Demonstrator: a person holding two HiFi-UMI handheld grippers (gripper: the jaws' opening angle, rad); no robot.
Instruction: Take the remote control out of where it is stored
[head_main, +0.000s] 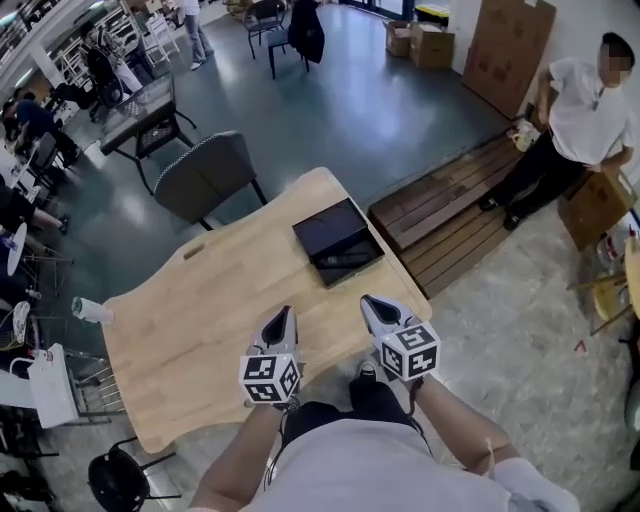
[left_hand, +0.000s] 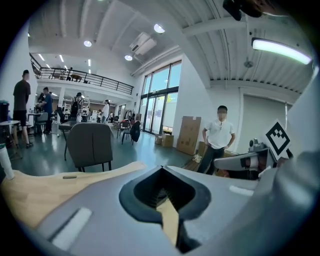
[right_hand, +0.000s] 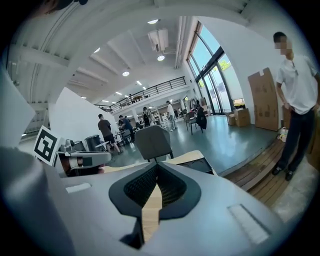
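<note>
Remote control (head_main: 346, 260) not out yet: it looks like the slim dark item lying in the open black box (head_main: 322, 228) at the far right of the worktop (head_main: 200, 330), untouched. Left tool (head_main: 286, 314) and right tool (head_main: 369, 302) hover over the near edge, jaws together on both, nothing held. Left to do: reach, grip, lift out. Path to the box looks free. Grey chair (head_main: 205, 172) beyond the far edge, white roll (head_main: 92, 311) at the left edge, person (head_main: 585, 110) far right by a wooden platform (head_main: 450, 210).

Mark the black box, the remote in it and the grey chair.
black box (head_main: 325, 228): head view, on its glossy far panel.
remote (head_main: 347, 260): head view, on its middle, in the box's near half.
grey chair (head_main: 205, 175): head view, on its backrest.
</note>
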